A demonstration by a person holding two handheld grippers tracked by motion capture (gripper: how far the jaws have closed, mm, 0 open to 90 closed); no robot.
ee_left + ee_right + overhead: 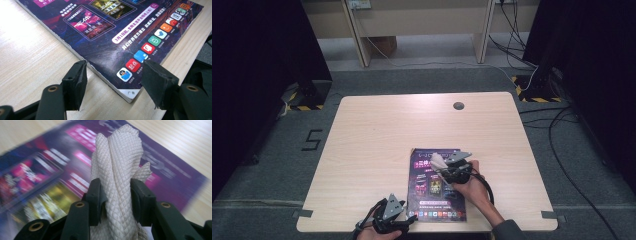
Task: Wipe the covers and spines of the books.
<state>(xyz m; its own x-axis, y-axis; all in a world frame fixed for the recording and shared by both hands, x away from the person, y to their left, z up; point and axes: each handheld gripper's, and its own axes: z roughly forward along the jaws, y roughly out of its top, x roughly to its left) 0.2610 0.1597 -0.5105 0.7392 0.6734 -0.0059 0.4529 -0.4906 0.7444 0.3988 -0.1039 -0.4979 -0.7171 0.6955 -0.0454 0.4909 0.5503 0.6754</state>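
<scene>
Our right tongs [113, 195] grip a bunched white cloth [117, 165] above the magazine [437, 185]. Our left tongs [113, 82] stand open around the near corner of the magazine, which lies flat on the desk [377, 130].

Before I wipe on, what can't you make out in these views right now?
- Right gripper view: the magazine cover print is smeared by motion blur; the white cloth hides its middle.
- Left gripper view: the magazine's far end is cut off by the top edge.
- High view: the cover text is too small to read; the left gripper covers its own jaws.
</scene>
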